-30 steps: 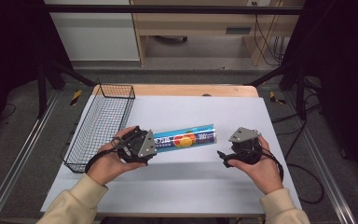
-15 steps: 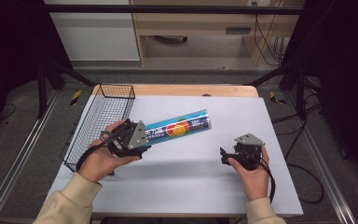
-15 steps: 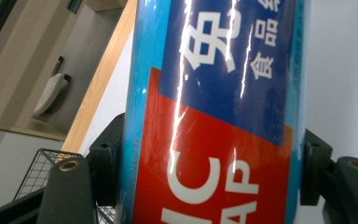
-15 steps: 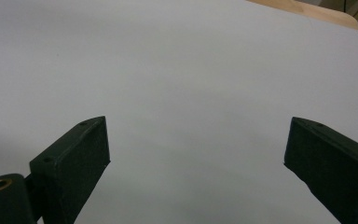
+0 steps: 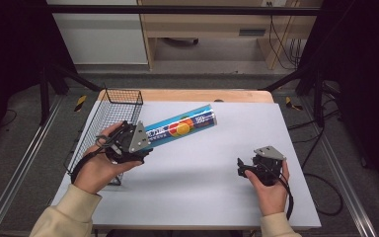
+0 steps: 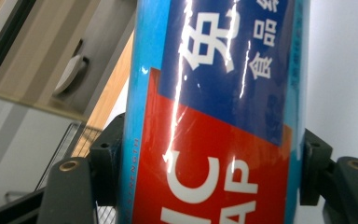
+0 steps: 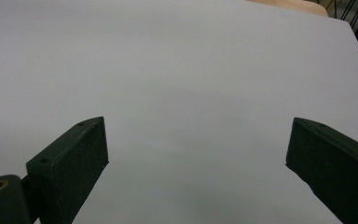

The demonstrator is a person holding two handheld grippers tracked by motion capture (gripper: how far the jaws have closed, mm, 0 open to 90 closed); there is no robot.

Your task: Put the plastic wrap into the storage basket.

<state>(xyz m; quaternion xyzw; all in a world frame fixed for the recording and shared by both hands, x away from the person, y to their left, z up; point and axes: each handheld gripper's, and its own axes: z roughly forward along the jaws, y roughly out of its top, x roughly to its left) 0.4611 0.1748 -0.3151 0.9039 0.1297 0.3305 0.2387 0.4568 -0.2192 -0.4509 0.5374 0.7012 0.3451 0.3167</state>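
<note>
The blue-and-red tube (image 5: 180,127) is clamped at 1 end between the jaws of the left gripper (image 5: 145,144), its free end tilted up and ahead of them. The wire basket (image 5: 109,111) lies just beside that gripper. Swinging should be kept slow, so that the long tube clears the rim. The right gripper (image 5: 240,168) is held wide and empty above the table (image 5: 202,182).

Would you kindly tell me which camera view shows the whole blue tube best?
The high view: the blue tube shows end to end, held by the left gripper. The left gripper view shows only its label close up; the right gripper view shows bare table.
</note>
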